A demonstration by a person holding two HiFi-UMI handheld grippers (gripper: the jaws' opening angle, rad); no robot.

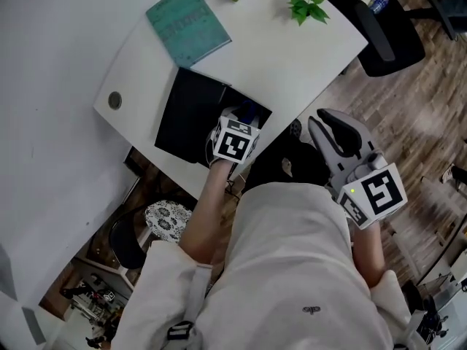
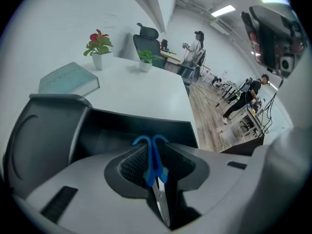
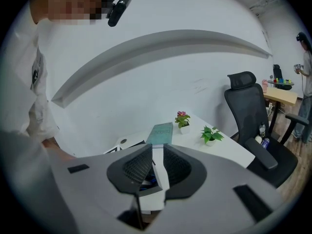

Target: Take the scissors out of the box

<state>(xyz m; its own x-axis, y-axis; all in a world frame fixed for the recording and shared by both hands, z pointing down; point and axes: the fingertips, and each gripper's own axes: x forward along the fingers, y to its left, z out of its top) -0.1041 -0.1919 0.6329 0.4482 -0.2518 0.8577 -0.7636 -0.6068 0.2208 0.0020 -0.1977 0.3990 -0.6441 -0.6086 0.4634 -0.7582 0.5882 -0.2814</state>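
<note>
A smooth white table point(image 1: 292, 57) with a rounded edge is shown across the upper part of the head view. At the centre of that frame a flat, matt black rectangular box point(image 1: 186, 115) lies open on it. A teal hardcover book point(image 1: 187, 24) is seen above the box, at upper left of centre, and a small green potted plant point(image 1: 307, 7) near the top edge. The left gripper point(image 2: 155, 147), made of grey plastic with dark ribbed pads, is pointed down into the box's lower right corner. Scissors point(image 2: 152, 162) with blue plastic loop handles and a bright metal blade are seen between its pads. The jaws are parted, with a dark gap beside the right pad, so the scissors are not clamped. The right gripper point(image 3: 155, 162) is held off the table at right, its jaws apart and empty.
</note>
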